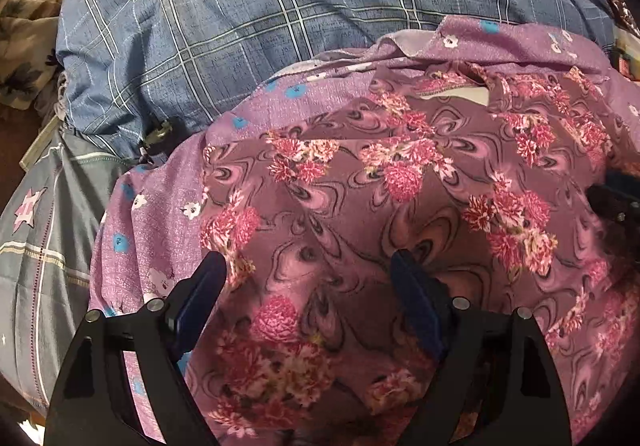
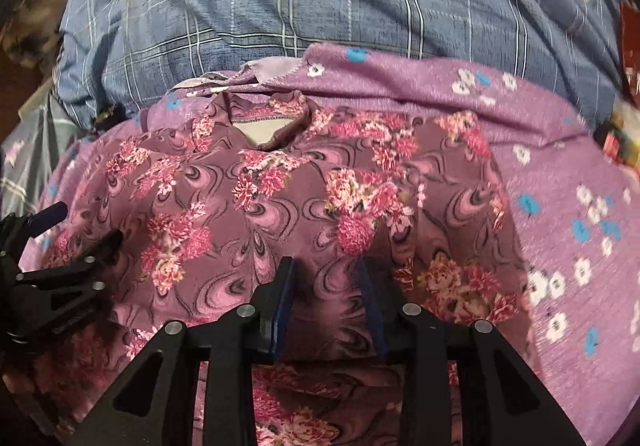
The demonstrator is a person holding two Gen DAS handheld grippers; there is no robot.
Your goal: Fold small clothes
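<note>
On purple cloth (image 2: 560, 149), floral top (image 2: 280, 205), neckline probably far.

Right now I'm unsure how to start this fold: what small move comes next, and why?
Probably close both open grippers, left gripper and right gripper, on the maroon rose-print garment: it lies spread on the lilac flowered cloth, unfolded, with fabric between each pair of fingers.

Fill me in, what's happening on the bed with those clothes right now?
A person with a gripper in each hand is working on a small floral garment, spread neckline-away over a lilac flowered cloth on a blue plaid bedcover. The left gripper is wide open above the garment's near part. The right gripper is partly open, with fabric bunched between its fingers, not clamped. No fold is visible yet.
</note>
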